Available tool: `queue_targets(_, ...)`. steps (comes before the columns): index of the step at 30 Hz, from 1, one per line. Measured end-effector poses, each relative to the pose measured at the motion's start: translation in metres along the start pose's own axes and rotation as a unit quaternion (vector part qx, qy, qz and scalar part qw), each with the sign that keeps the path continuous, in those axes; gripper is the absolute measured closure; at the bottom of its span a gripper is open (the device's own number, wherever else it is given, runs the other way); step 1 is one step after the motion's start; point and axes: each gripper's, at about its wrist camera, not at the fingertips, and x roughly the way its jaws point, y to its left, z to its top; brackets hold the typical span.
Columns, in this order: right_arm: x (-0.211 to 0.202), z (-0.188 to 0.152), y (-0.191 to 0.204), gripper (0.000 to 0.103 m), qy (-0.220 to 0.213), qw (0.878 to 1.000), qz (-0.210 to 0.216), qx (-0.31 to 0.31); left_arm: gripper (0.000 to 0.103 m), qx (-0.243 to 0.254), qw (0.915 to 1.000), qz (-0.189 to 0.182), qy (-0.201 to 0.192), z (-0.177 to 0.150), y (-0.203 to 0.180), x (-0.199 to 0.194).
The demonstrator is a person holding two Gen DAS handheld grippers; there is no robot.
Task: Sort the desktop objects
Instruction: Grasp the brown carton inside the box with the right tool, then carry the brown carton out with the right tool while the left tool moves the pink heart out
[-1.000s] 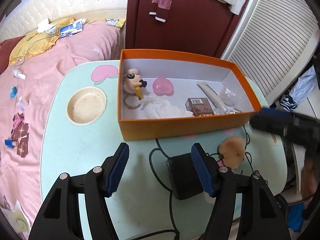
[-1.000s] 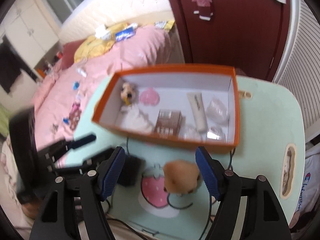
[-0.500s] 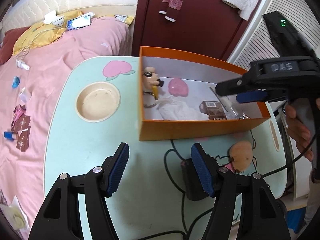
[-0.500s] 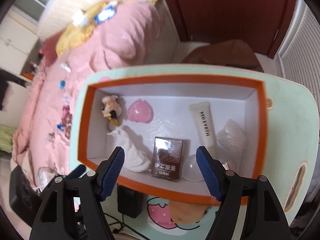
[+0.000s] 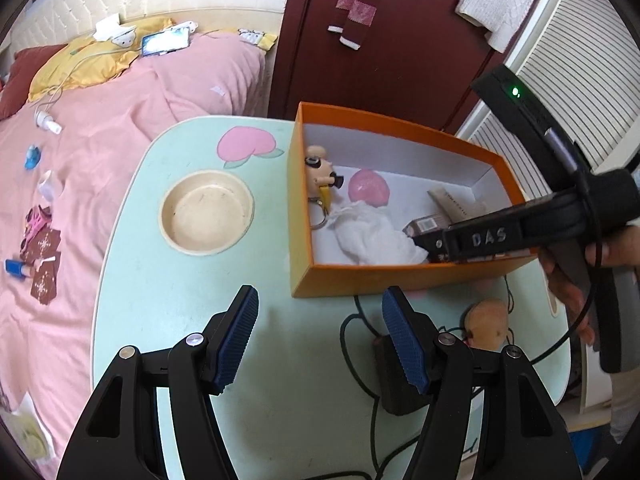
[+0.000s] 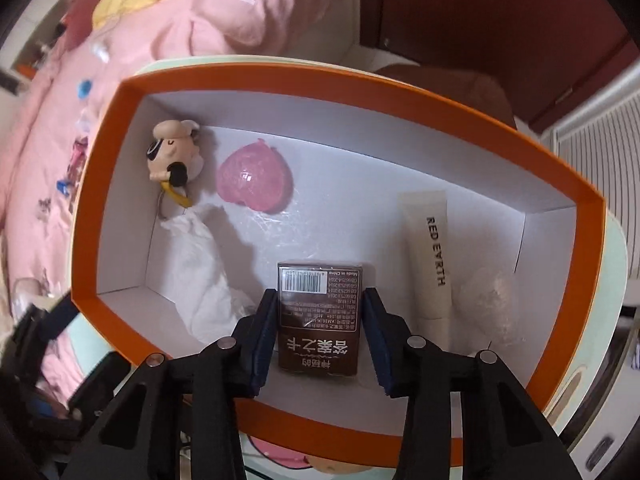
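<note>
Right gripper (image 6: 320,332) points down into the orange box (image 6: 576,196), jaws just closing onto the brown pack (image 6: 320,320) lying flat between them, long axis along the fingers; left gripper (image 5: 320,340) half-open, empty, over the table (image 5: 132,240).

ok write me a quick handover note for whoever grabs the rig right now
Right tongs: down inside the orange box, jaws just closing on the brown pack, pads at its sides.
Left tongs: open, empty, over the table.
In the box: pack, doll keychain, pink heart, tissue, cream tube.
On the table: bowl, black adapter, round tan thing.
Left: sorting the rest.
</note>
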Motion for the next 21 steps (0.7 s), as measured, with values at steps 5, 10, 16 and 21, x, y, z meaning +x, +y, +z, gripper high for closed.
queue_targets(5, -0.022, -0.010, -0.007, 0.062, -0.059, 0.998, 0.023, 0.011, 0.038, -0.005, 0.9998, -0.017, 0.002, 0.008, -0.001, -0.005)
queue_targets(10, -0.071, -0.028, -0.026, 0.062, -0.154, 0.986, 0.064, 0.033, 0.037, -0.012, 0.9976, -0.058, 0.036, 0.033, -0.007, -0.006)
queue_targets(16, -0.105, -0.052, -0.060, 0.062, -0.223, 0.968, 0.076, 0.082, 0.036, -0.007, 0.9952, -0.052, 0.083, 0.069, -0.018, 0.002)
queue_targets(21, -0.113, -0.069, -0.084, 0.062, -0.239, 0.959, 0.092, 0.121, 0.036, 0.030, 0.9964, -0.053, 0.060, 0.099, -0.042, -0.012)
